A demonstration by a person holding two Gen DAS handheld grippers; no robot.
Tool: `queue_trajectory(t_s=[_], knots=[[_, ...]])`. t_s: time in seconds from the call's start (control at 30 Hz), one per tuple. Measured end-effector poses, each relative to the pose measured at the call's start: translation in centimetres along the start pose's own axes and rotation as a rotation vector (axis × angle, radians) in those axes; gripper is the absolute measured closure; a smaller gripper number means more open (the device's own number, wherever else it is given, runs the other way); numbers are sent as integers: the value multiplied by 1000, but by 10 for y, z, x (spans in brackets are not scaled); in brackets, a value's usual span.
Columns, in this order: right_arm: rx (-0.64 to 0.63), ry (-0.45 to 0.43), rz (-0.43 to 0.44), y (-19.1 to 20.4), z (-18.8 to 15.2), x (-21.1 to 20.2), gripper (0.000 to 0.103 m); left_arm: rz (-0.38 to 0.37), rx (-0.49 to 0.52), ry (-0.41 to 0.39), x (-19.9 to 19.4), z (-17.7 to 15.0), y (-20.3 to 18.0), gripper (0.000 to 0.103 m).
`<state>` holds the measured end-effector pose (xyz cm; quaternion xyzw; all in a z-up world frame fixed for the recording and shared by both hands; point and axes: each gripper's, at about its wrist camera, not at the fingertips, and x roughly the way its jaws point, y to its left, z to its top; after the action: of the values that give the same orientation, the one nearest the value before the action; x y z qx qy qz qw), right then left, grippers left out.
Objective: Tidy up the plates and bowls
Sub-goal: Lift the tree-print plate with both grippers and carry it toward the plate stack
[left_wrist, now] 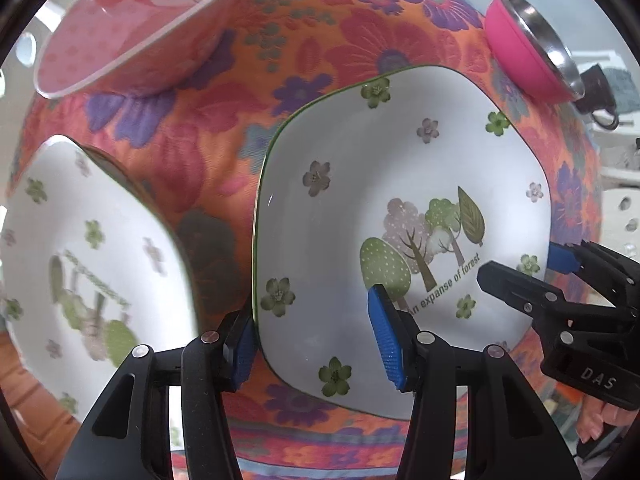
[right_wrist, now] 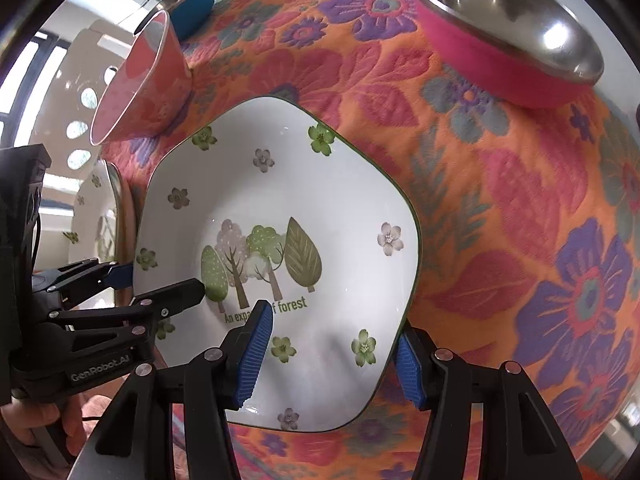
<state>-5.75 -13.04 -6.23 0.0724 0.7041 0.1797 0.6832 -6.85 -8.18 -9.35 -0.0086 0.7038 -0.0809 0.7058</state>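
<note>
Square plate (left_wrist: 400,216) printed with trees and the words "An expanse of forest", lying flat on the floral cloth (left_wrist: 224,128) in orange, pink and purple. Left gripper (left_wrist: 316,344) spread wide across the plate's near-left edge: one blue pad outside the rim, the other over the plate's inner surface, jaws apart and not pressed together. Right gripper (right_wrist: 332,356) likewise spread across the opposite edge, left pad over the white interior near the lettering, right pad just outside the rim; whether either pad touches the porcelain cannot be told. Each gripper visible in the other's view, at opposite sides of the same plate.

Second plate (left_wrist: 88,248) of matching pattern to the left of the first, blurred, apart from it. Pink bowl (left_wrist: 132,28) with a cartoon rabbit face beyond it, standing on the cloth near the far-left corner. Pink-sided steel bowl (right_wrist: 504,36) at the far right, well apart from the plate. Blue-sided steel bowl (right_wrist: 188,4) at the far edge, just behind the pink bowl in the right wrist view.
</note>
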Motion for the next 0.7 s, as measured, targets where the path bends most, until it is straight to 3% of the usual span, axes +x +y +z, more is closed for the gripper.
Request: queue_trajectory(t_s=[0.17, 0.3, 0.53, 0.7], knots=[[35, -22, -55, 8, -10, 1, 47, -19, 20, -5, -6, 9, 24, 55], [107, -47, -47, 3, -13, -2, 47, 9, 60, -14, -7, 7, 25, 53], [113, -44, -58, 5, -9, -3, 47, 6, 92, -13, -8, 12, -2, 54], [110, -47, -50, 7, -9, -5, 47, -49, 77, -13, -17, 10, 6, 54]])
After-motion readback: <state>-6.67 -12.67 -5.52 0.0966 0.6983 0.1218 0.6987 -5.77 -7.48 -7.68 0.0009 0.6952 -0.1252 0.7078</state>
